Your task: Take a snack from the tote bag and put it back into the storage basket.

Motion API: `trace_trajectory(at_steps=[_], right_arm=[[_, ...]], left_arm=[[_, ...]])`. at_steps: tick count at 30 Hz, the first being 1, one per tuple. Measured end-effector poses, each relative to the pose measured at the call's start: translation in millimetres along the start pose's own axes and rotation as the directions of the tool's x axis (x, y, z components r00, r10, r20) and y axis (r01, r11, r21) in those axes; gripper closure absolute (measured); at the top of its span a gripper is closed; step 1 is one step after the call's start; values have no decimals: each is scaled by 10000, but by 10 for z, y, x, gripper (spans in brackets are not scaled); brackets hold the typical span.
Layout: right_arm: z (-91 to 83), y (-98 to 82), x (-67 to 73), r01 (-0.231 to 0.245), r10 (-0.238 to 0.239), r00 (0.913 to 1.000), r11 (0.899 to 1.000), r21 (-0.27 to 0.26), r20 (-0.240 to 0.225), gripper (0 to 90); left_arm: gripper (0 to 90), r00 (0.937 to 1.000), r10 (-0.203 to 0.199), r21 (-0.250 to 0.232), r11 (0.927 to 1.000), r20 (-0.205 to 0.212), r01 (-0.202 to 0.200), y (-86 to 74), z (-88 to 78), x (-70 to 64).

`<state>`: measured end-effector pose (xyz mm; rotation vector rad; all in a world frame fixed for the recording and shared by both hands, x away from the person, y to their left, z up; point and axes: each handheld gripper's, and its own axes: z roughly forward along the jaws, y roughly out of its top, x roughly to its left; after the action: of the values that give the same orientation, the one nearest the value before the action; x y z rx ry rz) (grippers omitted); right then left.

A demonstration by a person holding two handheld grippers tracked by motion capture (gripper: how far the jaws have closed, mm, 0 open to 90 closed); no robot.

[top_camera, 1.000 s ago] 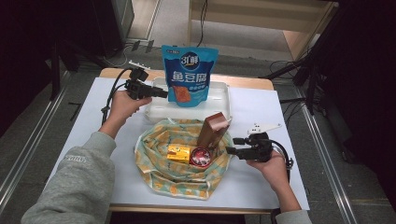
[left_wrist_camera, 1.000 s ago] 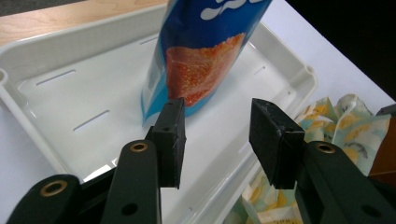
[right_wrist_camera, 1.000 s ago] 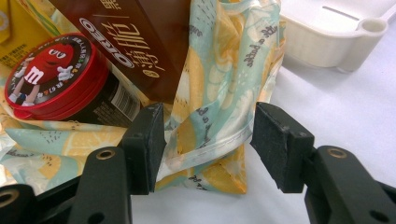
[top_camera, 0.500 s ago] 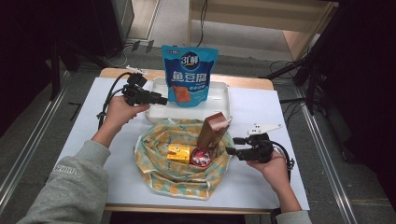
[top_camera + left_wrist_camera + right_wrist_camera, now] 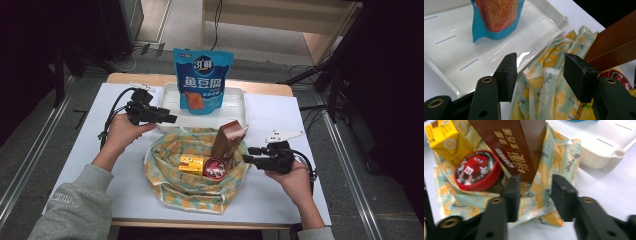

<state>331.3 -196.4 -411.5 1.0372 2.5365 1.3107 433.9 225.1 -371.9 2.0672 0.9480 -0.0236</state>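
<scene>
A lemon-print cloth bag (image 5: 190,192) sits open mid-table, holding a tilted brown box (image 5: 227,142), a yellow carton (image 5: 191,163) and a red candy tin (image 5: 214,168). My left gripper (image 5: 172,119) hovers at the bag's far-left rim. Its jaws have just been opening, and in the left gripper view the cloth (image 5: 544,85) lies loose between them. My right gripper (image 5: 250,152) is at the bag's right rim below the brown box (image 5: 516,147). Its jaws have just been closing, with a fold of cloth (image 5: 536,195) in the gap and no clear squeeze.
A blue snack pouch (image 5: 202,82) stands upright in the white tray (image 5: 235,102) behind the bag. The tray's near edge (image 5: 454,57) runs close by the left jaws. White tabletop lies bare to the left and right of the bag.
My left gripper has drawn back from beside the pouch, toward the person, to the bag's rim. The right hand has kept its place while its jaws narrowed.
</scene>
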Motion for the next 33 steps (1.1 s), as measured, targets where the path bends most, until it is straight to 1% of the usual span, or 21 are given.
trace_trajectory(at_steps=[1,2,3,5,8,9,11,14,17,19,22,23,26,28,33], right_arm=[[-10,15,7,-74,74,10000,10000,-4,-27,704],[-13,25,10,-74,74,9999,10000,-36,-72,723],[-13,25,10,-74,74,9999,10000,-36,-72,723],[-10,54,21,-109,109,9999,9999,58,-120,777],[-5,105,18,-258,262,9995,9995,168,-204,866],[-6,118,14,-190,194,9996,9997,159,-229,879],[-11,136,20,-260,264,9994,9995,187,-230,891],[-21,209,16,-128,133,9995,9998,173,-271,900],[-17,270,-2,-88,91,9998,9998,183,-172,900],[-1,307,-23,-66,69,9999,9998,197,-122,900],[25,340,-33,-33,35,9999,9996,266,-94,900],[58,355,-32,46,-41,9999,9994,344,-128,900],[96,359,-3,98,-91,9999,9989,461,-138,900],[113,359,20,136,-129,9998,9989,445,-160,900],[117,364,52,196,-188,9996,9987,461,-193,900]], left_arm=[[439,10000,-11,-39,10000,78,12,-5,0,-6],[435,9998,-65,-49,10000,161,66,-7,-4,-14],[433,9998,-65,-49,10000,161,66,-7,-4,-14],[432,9999,65,-49,10000,126,-65,-12,-13,-41],[422,9998,92,-142,9999,179,-90,-34,-27,-75],[418,9998,176,-76,9998,123,-175,-55,-35,-99],[417,9997,210,-54,9998,151,-209,-73,-42,-110],[416,9995,215,-170,9996,211,-212,-151,-71,-149],[416,9996,265,-140,9996,83,-263,-216,-97,-188],[416,9997,248,-217,9995,67,-247,-256,-118,-207],[416,9995,319,-243,9992,-48,-320,-282,-147,-226],[417,9991,426,-325,9986,-90,-428,-299,-173,-237],[417,9990,441,-443,9980,-100,-445,-308,-196,-241],[417,9991,417,-545,9976,-90,-421,-315,-217,-228],[417,9993,363,-592,9976,-126,-369,-327,-228,-210]])
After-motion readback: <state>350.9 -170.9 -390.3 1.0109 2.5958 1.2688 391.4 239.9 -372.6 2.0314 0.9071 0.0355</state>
